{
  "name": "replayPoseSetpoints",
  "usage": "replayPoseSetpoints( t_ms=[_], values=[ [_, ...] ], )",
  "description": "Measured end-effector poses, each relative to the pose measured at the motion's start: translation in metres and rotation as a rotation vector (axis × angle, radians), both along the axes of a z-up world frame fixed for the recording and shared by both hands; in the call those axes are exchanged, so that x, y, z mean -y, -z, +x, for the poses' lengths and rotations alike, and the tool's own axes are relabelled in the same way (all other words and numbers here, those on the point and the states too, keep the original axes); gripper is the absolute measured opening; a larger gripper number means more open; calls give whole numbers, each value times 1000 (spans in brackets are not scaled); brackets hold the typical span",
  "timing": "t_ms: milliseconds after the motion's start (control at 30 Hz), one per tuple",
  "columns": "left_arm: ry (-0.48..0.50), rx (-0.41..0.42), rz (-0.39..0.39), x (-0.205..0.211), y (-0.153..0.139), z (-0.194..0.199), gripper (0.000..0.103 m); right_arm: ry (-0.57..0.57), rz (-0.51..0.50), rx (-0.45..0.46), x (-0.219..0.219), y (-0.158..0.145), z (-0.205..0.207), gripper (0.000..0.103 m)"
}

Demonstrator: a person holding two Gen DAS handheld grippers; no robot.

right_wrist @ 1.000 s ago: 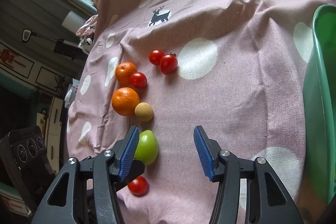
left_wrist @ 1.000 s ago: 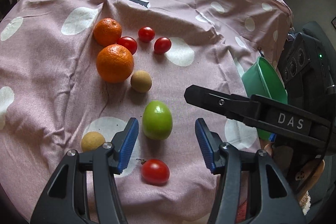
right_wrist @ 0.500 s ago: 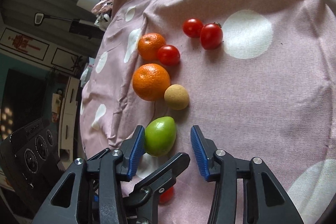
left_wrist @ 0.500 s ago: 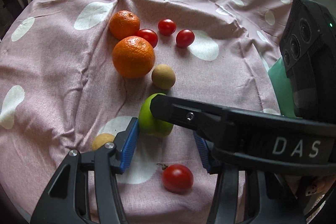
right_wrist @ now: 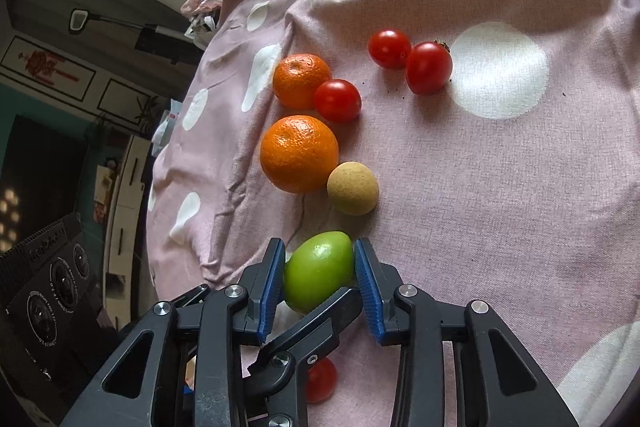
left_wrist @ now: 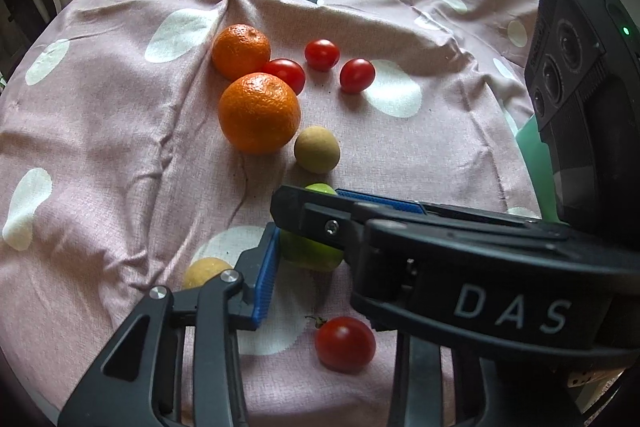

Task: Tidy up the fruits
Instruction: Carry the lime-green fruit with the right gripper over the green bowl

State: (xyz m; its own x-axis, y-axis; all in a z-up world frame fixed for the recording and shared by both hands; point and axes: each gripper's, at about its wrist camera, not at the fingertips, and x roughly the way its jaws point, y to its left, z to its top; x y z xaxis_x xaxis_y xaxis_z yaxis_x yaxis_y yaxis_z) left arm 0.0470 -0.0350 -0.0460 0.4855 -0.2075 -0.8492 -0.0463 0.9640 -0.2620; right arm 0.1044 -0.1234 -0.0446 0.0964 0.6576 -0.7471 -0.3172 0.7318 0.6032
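Since before, right claw (right_wrist: 320,283) has closed onto the green fruit (right_wrist: 318,275); left claw (left_wrist: 312,259) spread beside it.

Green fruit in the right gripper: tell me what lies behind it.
Beyond the green fruit, clamped by the right gripper, sit a tan round fruit and a larger orange. Its underside and the cloth beneath are hidden.

Our right gripper (right_wrist: 320,281) has moved in and now its blue pads (right_wrist: 271,285) press the green fruit (right_wrist: 318,269).
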Motion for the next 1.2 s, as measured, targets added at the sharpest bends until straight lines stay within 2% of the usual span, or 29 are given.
replayPoseSetpoints(
  t_ms=[267, 633, 867, 1200],
  values=[
    [12, 20, 6, 3, -3, -3, 34, 20, -30, 34, 0, -5, -6, 39],
    [62, 220, 12, 25, -57, -25, 34, 74, -16, 242, 26, -66, -31, 39],
    [148, 317, 6, 61, -89, -25, 34, 162, -27, 376, 65, -101, -43, 39],
    [324, 399, -4, 138, -115, -13, 34, 361, -32, 446, 146, -123, -49, 39]
  ],
)
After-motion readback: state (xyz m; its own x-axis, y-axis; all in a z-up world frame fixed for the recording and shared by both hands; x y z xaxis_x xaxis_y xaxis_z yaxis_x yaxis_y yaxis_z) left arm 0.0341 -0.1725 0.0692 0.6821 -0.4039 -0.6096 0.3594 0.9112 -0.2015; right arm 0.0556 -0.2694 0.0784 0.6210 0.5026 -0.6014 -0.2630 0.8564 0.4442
